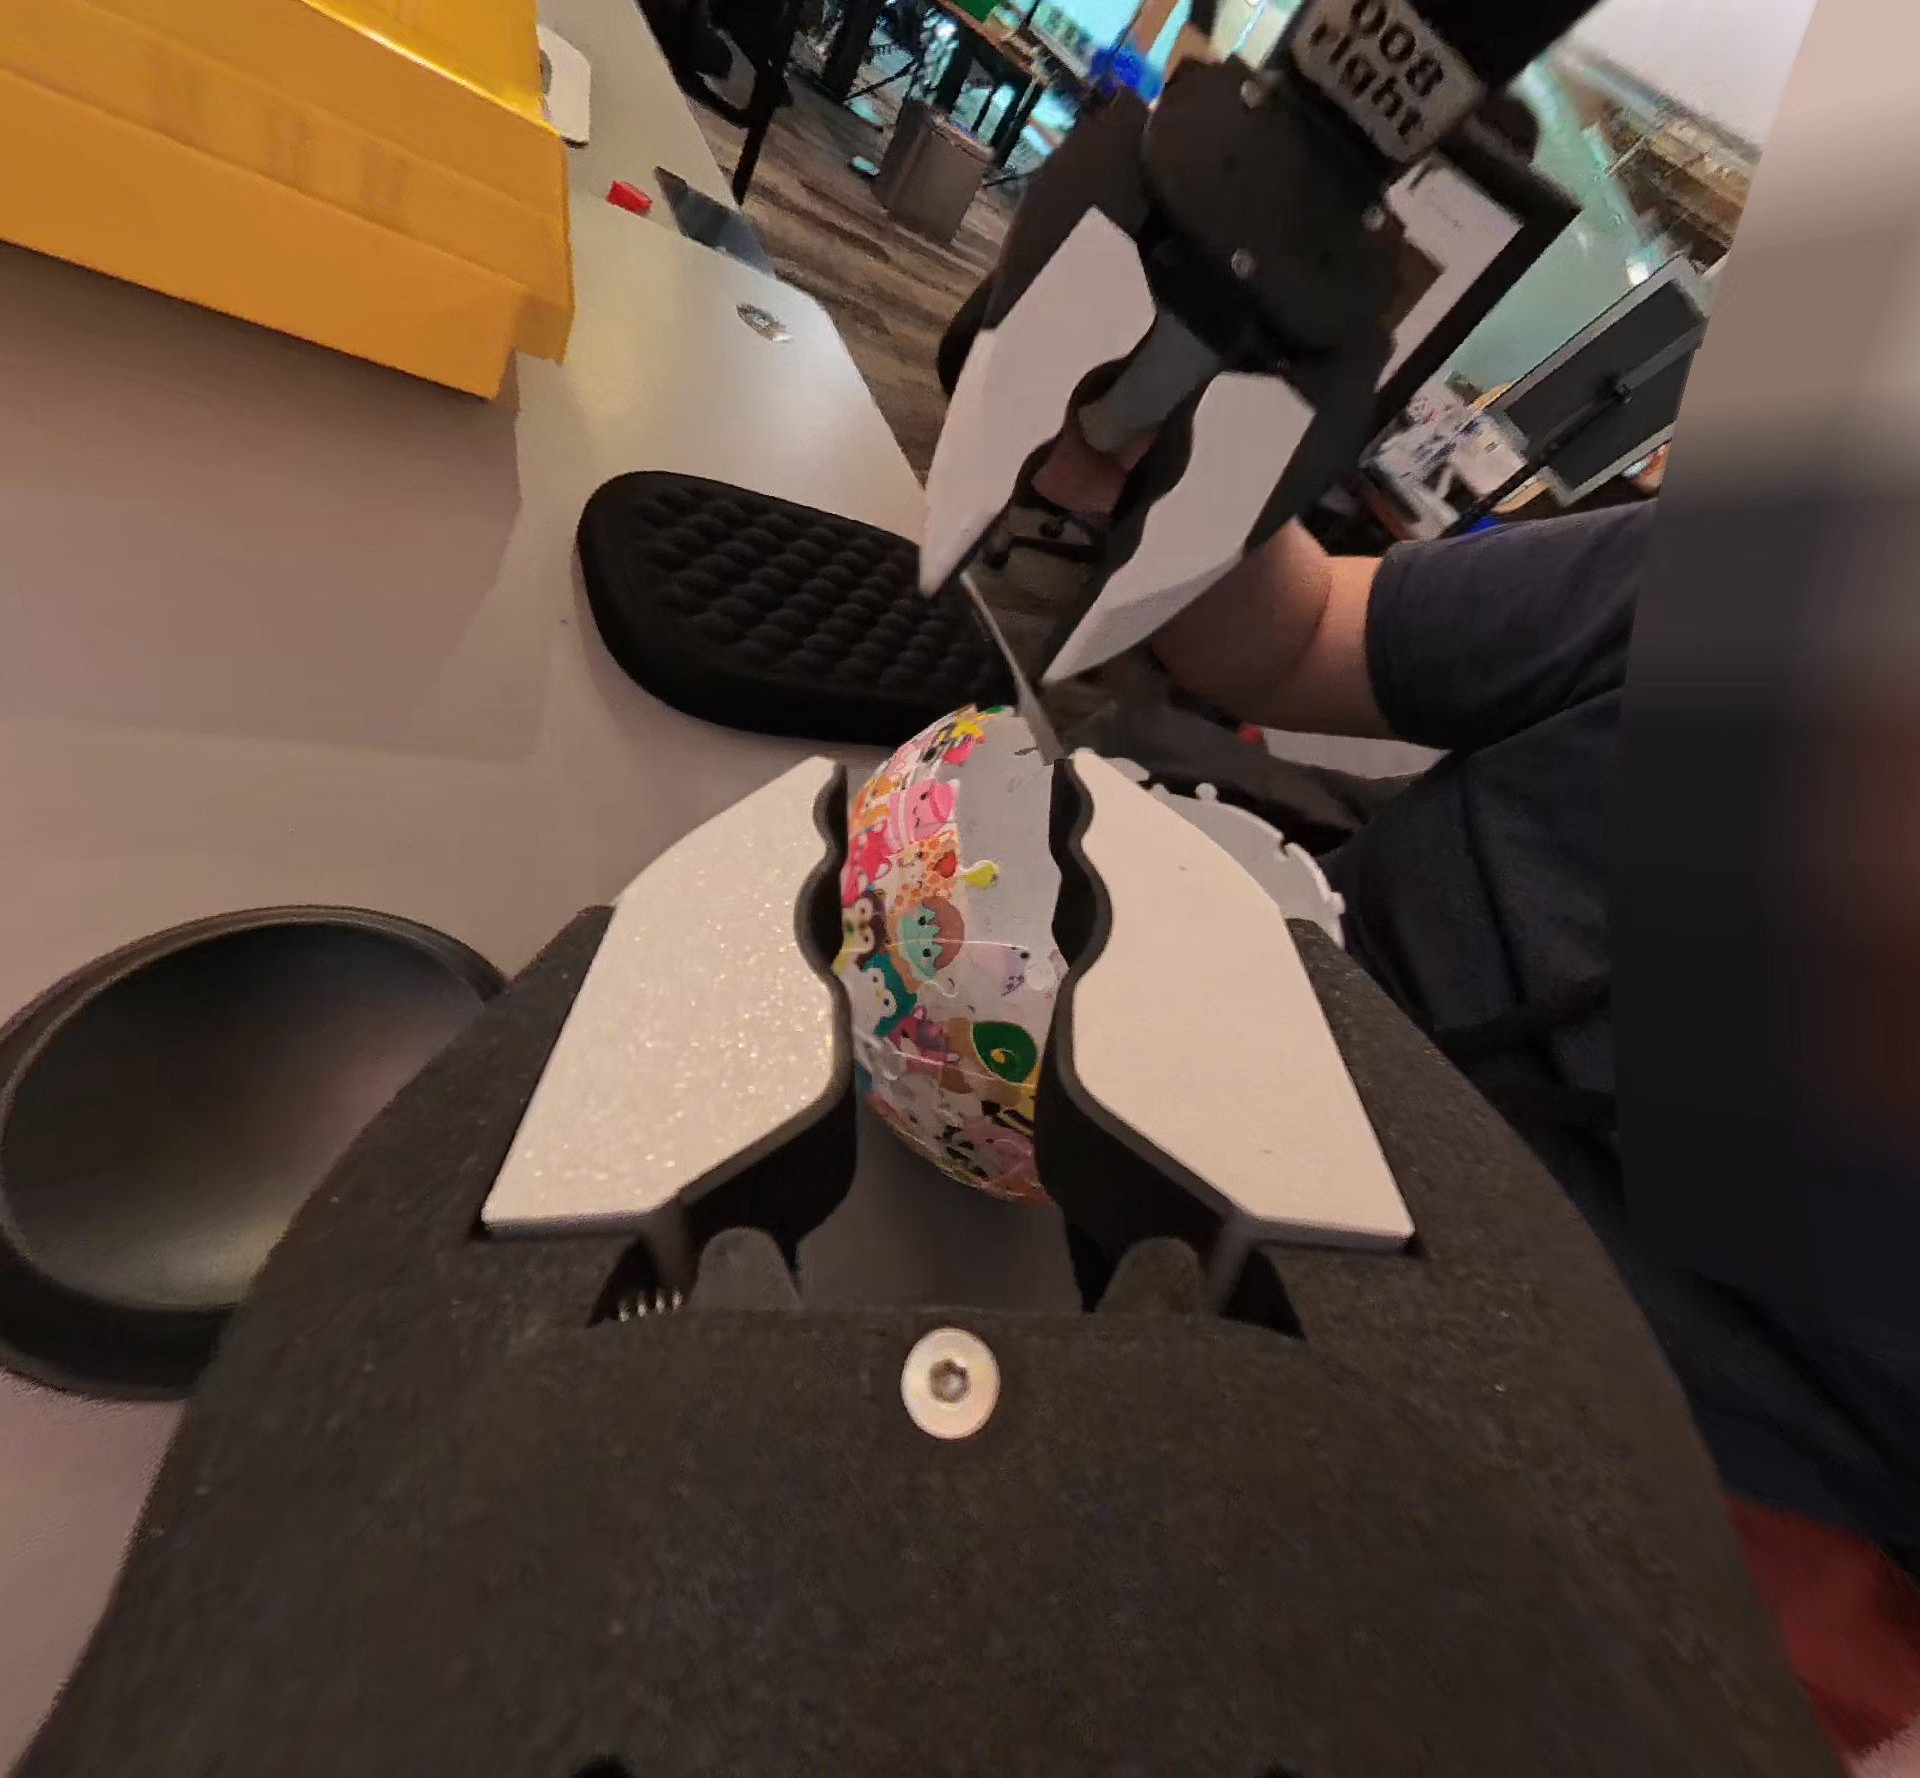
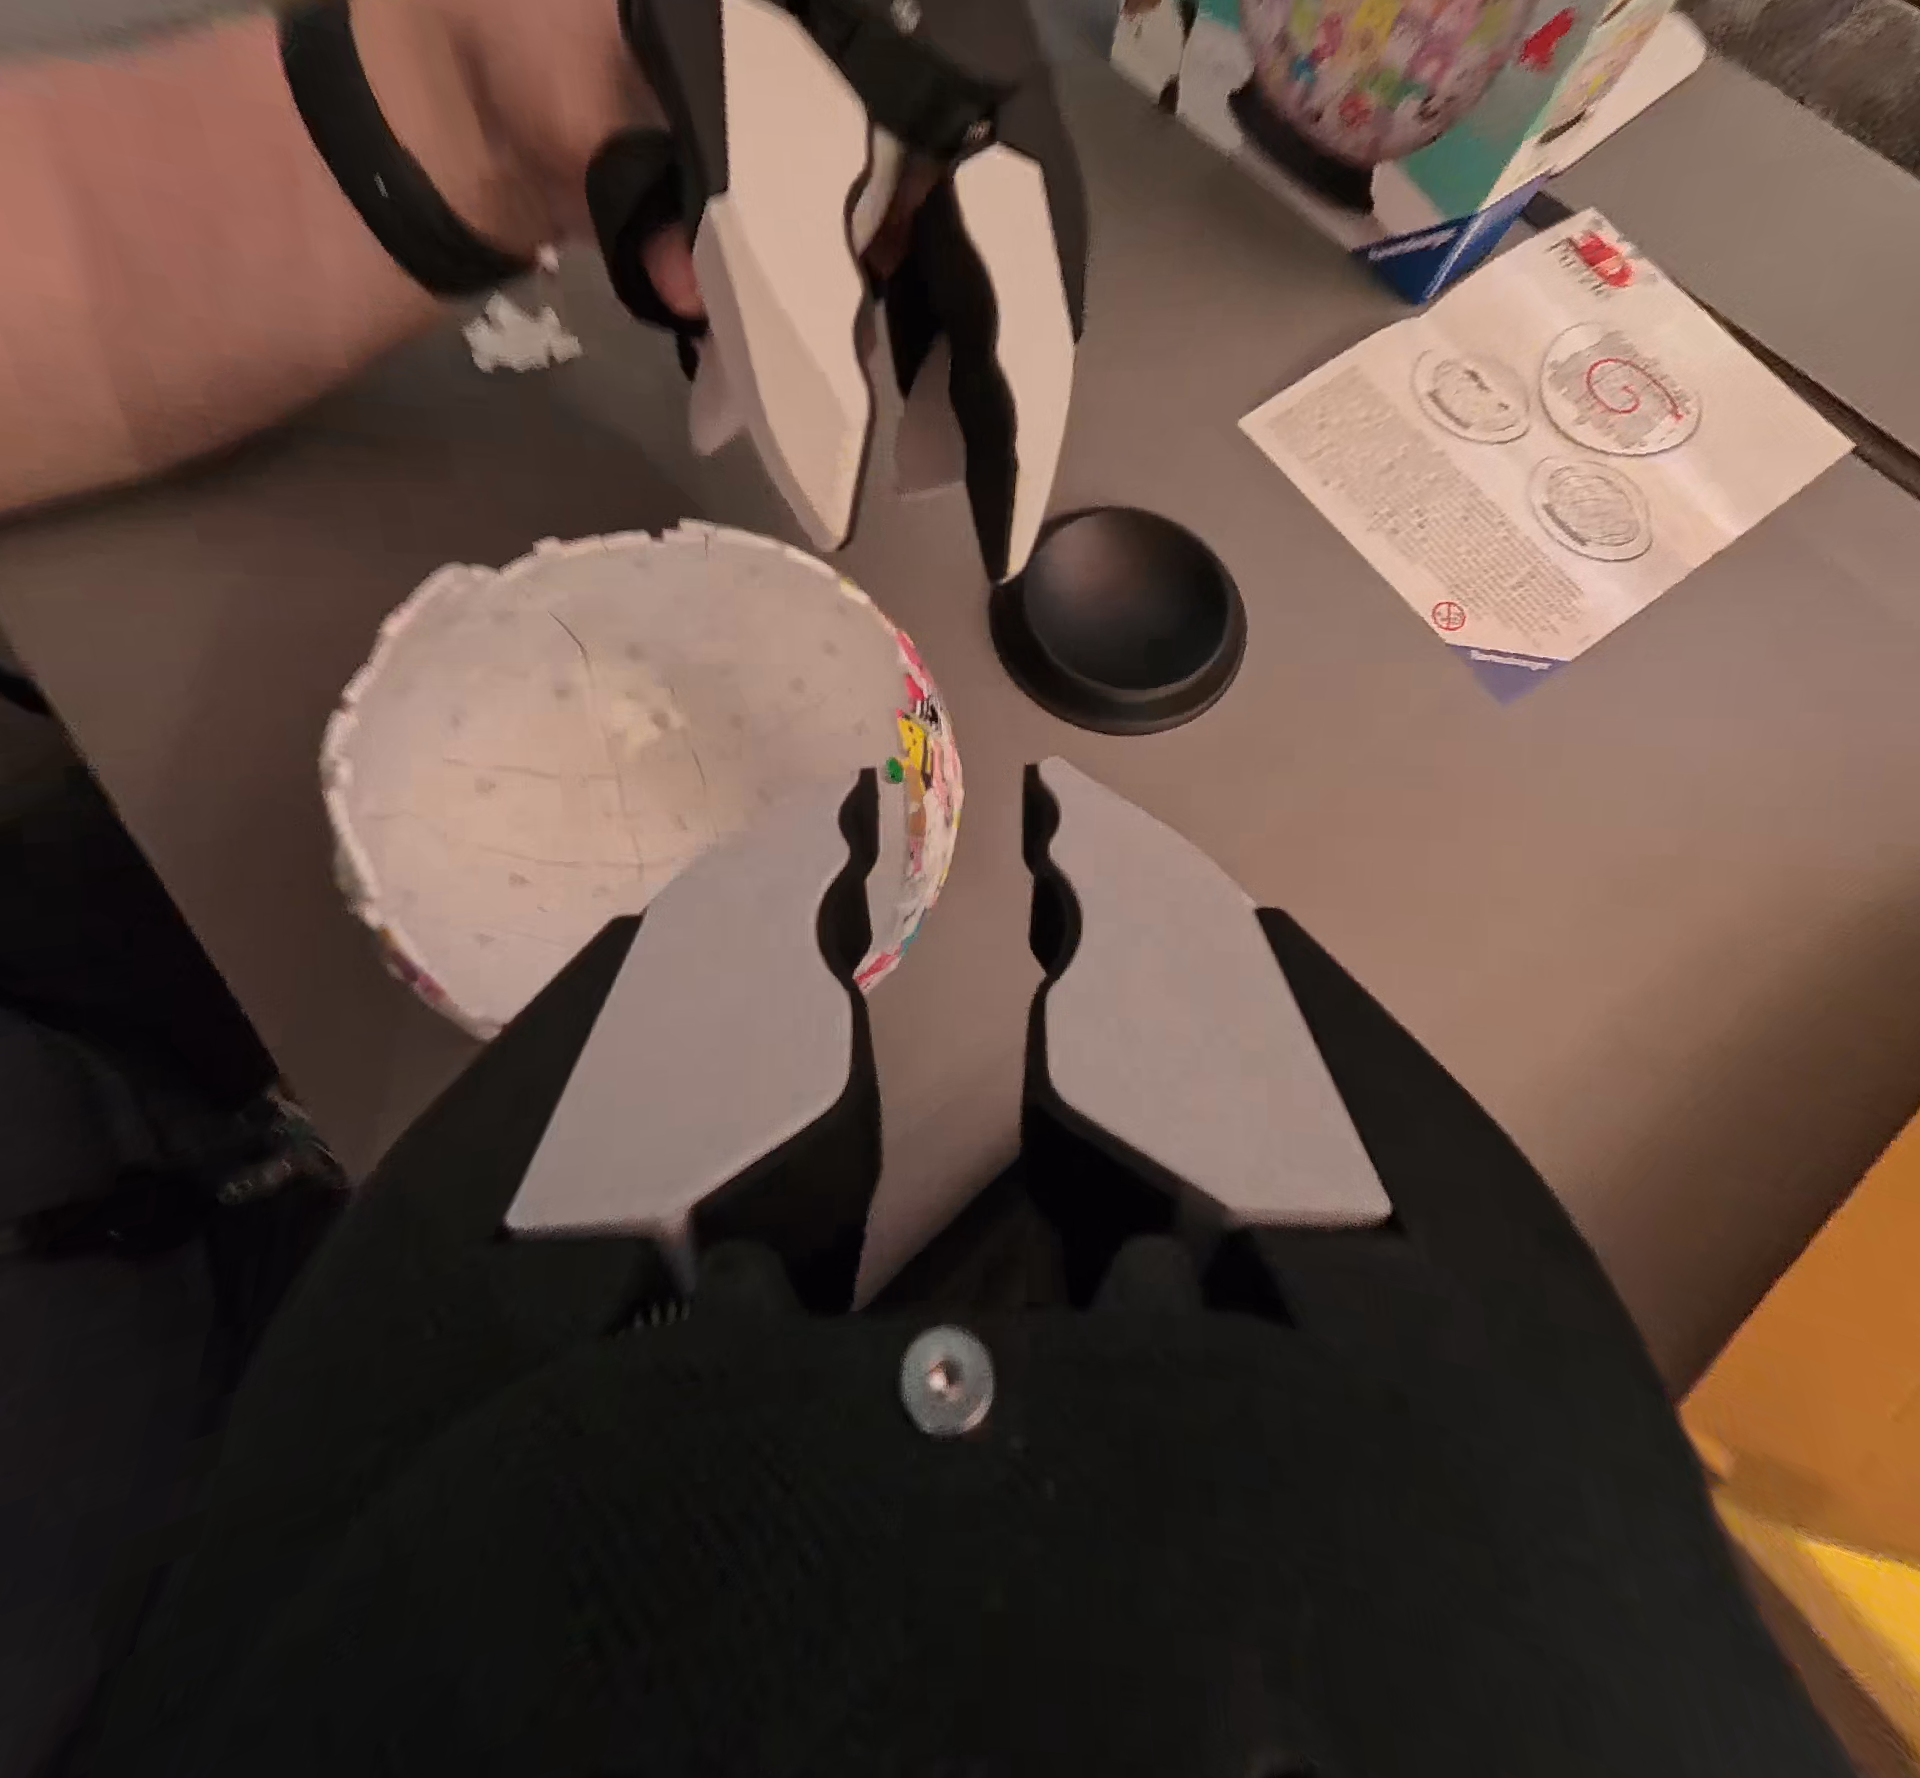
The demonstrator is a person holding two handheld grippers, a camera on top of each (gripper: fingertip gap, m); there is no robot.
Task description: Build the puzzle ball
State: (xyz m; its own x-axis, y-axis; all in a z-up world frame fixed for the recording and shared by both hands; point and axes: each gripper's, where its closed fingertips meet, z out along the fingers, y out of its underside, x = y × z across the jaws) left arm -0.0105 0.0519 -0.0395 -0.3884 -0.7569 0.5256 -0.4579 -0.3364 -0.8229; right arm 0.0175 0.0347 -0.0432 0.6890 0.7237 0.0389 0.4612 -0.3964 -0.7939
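The half-built puzzle ball (image 2: 582,752) is an open bowl on the grey table (image 2: 1351,897), white inside and printed with colourful cartoons outside. In the left wrist view its printed side (image 1: 914,949) fills the gap between my left gripper's fingers. My left gripper (image 1: 951,767) is open; in the right wrist view it (image 2: 920,554) hangs over the ball's far rim. My right gripper (image 2: 951,772) is open and empty, its left finger over the ball's right edge. In the left wrist view the right gripper (image 1: 997,622) points down at the ball's top.
A black round stand (image 2: 1117,627) sits right of the ball. The puzzle box (image 2: 1403,14) and an instruction sheet (image 2: 1548,450) lie at the far right. Loose white pieces (image 2: 520,341) lie by a person's forearm (image 2: 156,274). Yellow bins (image 1: 260,118) and a black pad (image 1: 779,606) are nearby. The grippers' ends are close to 4 cm from one another.
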